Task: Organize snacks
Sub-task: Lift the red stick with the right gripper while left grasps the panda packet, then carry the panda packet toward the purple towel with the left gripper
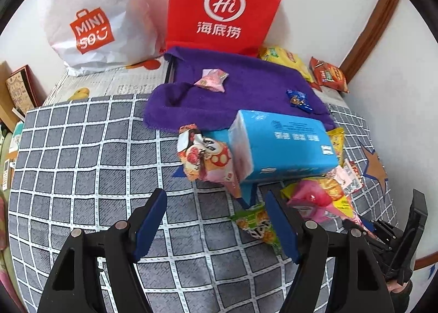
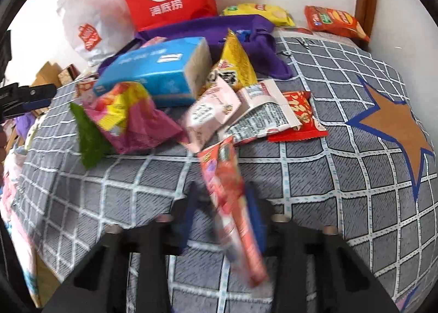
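Grey checked bedding (image 2: 314,176) with white grid lines and a brown star (image 2: 394,124) covers the surface I'm working over, backed by a white wall where a red bag (image 1: 224,3) and a white shopping bag (image 1: 93,17) stand side by side. Just in front of them lies a purple towel (image 1: 246,86) carrying a small pink sweet (image 1: 211,80) and a blue-wrapped one (image 1: 297,99). A blue tissue pack (image 1: 284,146) sits against the towel's near edge, and the snacks are heaped around it — a yellow packet (image 2: 238,64) leaning on its end, a pale pink packet (image 2: 212,112), a magenta and yellow packet (image 2: 128,118) over a green one (image 2: 89,138), and a red and white wrapper (image 2: 284,116) lying flat. Further back, near the wooden trim, I see a yellow bag (image 2: 262,12) and an orange bag (image 2: 335,21) well apart from the heap. My left gripper (image 1: 216,226) hangs above bare bedding with its blue pads (image 1: 149,226) spread about halfway and nothing between them; a cartoon-printed packet (image 1: 205,157) lies beyond its tips beside the tissues. My right gripper (image 2: 223,220) is nearly closed, its jaws clamped on a long red snack packet (image 2: 230,198) that stands up between them, blurred, its upper end close to the pile.
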The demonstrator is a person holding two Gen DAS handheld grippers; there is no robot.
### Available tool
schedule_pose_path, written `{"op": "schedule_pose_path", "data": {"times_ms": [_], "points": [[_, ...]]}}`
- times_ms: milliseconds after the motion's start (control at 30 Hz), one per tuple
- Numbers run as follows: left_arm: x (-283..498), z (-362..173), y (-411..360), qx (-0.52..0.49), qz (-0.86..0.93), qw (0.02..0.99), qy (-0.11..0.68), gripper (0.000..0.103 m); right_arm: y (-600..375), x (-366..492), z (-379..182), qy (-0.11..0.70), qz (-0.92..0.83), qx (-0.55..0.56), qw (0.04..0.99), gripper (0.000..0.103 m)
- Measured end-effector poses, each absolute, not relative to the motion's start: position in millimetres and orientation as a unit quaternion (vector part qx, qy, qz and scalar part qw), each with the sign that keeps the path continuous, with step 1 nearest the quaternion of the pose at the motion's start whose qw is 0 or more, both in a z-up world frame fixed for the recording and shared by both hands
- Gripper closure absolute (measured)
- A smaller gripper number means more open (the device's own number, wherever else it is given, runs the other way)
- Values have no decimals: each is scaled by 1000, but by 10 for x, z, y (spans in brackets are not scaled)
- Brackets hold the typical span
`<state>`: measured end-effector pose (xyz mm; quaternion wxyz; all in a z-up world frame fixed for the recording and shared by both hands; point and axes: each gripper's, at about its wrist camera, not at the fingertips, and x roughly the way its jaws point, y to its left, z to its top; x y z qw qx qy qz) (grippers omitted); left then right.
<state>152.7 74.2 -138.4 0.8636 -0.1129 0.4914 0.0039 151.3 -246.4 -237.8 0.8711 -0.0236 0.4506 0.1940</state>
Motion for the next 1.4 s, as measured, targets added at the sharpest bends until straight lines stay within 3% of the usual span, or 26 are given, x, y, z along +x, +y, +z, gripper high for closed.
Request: {"op": "schedule_pose_path", "data": {"times_ms": [667,800,900,1400], "points": [[2260,-1821,815,-107,4,849,517,33,-2454,1454,-2488,395,190,-36,898,76],[2292,-1931,780,-103,-5,839,535,51,-2457,1452,-2491,394,191,-36,898,76],[2220,-1898,804,-103,0,845,524,56,-2459,1450,-2491,393,190,-39,899,76],[1587,-1350,995,-119,-10,868,482,56,-2327,989,-1916,352,222,-29,909,80]]}}
